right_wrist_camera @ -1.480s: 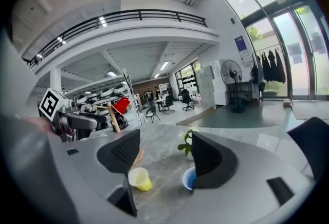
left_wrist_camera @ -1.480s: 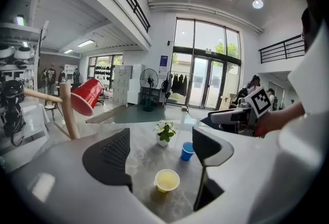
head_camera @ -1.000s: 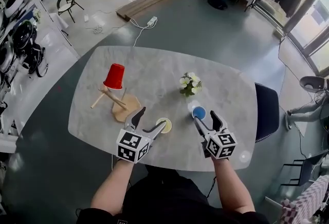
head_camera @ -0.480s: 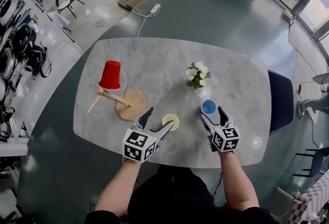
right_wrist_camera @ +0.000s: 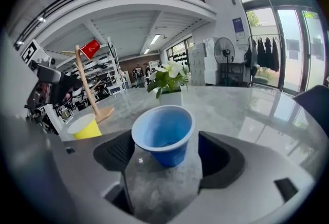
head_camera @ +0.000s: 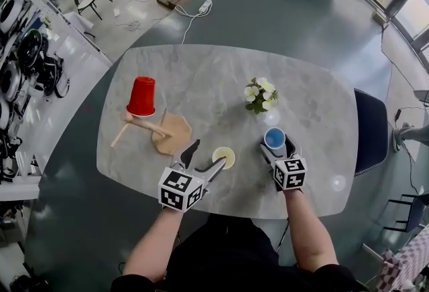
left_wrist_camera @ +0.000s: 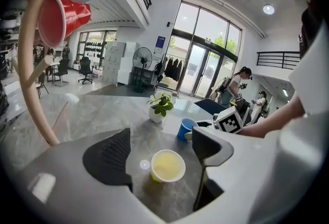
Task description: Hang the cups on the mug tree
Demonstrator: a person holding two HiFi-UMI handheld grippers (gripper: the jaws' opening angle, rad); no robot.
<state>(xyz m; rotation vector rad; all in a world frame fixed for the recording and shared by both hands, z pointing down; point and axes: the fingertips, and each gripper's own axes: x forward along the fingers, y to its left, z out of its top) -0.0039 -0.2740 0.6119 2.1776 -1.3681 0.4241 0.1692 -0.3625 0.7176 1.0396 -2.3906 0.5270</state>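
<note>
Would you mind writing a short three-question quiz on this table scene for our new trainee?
1. True or false: the red cup hangs on the mug tree.
2. Fill in the gap: the left gripper has its jaws open around the ____ cup.
3. What stands between the jaws of the right gripper? A: a red cup. B: a blue cup. C: nothing.

Key
1. True.
2. Yellow: the yellow cup stands on the table with a gap on each side.
3. B: the blue cup. Those jaws have just been opening and do not press on it.
</note>
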